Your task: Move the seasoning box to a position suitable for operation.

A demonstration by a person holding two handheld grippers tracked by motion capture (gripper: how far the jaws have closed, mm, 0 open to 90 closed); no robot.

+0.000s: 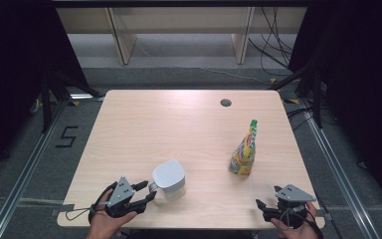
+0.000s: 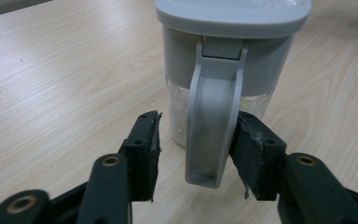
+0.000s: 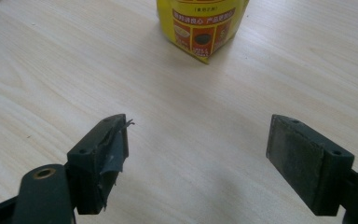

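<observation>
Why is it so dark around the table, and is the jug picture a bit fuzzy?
High view: light falls on the table while black curtains at both sides stay dark. Left gripper view: the jug's handle looks slightly soft, and the jug casts a faint shadow on the wood. Right gripper view: the yellow pouch is cut off at the top edge, with a soft shadow beside it.

Looked like lab recording bay: bare wooden bench stood between black curtains, metal floor rails ran alongside, loose cables trailed behind, number 5 was taped on grey floor.
</observation>
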